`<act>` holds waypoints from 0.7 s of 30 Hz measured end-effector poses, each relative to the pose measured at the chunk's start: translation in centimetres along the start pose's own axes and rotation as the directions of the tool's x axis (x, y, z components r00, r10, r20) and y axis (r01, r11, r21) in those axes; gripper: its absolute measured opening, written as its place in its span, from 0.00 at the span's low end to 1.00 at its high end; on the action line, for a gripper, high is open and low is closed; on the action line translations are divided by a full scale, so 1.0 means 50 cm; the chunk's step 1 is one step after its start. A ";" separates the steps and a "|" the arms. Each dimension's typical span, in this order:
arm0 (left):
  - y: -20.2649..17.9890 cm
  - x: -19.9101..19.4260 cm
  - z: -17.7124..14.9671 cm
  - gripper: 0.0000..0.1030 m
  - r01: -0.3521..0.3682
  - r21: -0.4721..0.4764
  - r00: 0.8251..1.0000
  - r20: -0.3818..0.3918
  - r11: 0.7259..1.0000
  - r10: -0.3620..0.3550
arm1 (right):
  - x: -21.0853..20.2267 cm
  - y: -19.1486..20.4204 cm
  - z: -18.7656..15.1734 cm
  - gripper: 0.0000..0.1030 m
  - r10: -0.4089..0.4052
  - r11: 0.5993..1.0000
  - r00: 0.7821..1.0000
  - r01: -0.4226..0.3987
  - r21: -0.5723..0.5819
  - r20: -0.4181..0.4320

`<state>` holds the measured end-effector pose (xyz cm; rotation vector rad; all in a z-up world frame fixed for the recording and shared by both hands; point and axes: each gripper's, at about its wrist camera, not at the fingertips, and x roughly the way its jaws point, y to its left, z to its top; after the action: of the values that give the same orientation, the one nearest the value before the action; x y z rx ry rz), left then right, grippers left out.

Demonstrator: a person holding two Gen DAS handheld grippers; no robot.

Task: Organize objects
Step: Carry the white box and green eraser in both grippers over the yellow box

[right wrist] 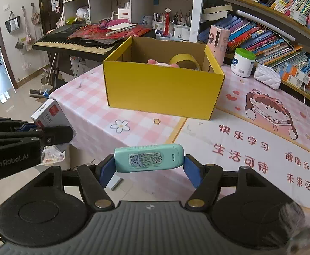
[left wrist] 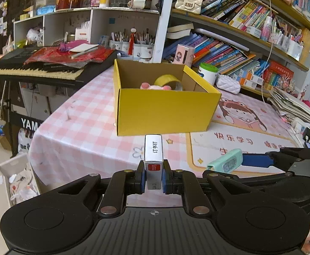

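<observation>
My left gripper (left wrist: 154, 177) is clamped on a small staple box (left wrist: 153, 150), pads tight on its near end, the rest jutting out toward the yellow carton (left wrist: 165, 110). My right gripper (right wrist: 148, 165) grips a mint stapler (right wrist: 148, 158) crosswise by its two ends. Both hang above the near edge of the bench (right wrist: 95, 106), the left one over its corner, with floor showing just below and to the left. Open pink cloth lies between my grippers and the carton's front wall.

The carton's top is open. Left of it the cloth runs bare to the bench edge; right of it a printed mat (right wrist: 250, 148) lies flat. Behind it a keyboard (left wrist: 38, 68), pen cups and shelves of books crowd close, and a white tub (right wrist: 243, 62) and quilted pouch (right wrist: 267, 76) sit near its right rear corner.

Inside, the front wall hides all but the tops of a pink plush (left wrist: 155, 87) and a tape roll (left wrist: 168, 79). The carton floor is out of sight.
</observation>
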<state>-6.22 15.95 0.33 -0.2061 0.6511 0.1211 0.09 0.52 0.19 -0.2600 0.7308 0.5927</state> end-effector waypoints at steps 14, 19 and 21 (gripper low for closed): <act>-0.030 0.092 0.152 0.13 -0.025 0.012 0.992 0.124 1.000 0.023 | 0.055 -0.097 0.151 0.65 -0.004 1.000 0.986 0.005 -0.007 0.164; -0.047 0.154 0.211 0.13 -0.051 0.034 0.989 0.142 0.998 0.046 | 0.083 -0.140 0.232 0.65 -0.007 0.999 0.965 0.018 -0.039 0.262; -0.049 0.184 0.229 0.13 -0.063 0.040 0.989 0.137 0.997 0.057 | 0.101 -0.154 0.256 0.65 -0.010 0.998 0.959 0.029 -0.064 0.282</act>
<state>8.20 16.61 3.99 -0.1342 0.5244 0.1768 14.64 1.80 6.08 -0.2387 0.4328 0.6212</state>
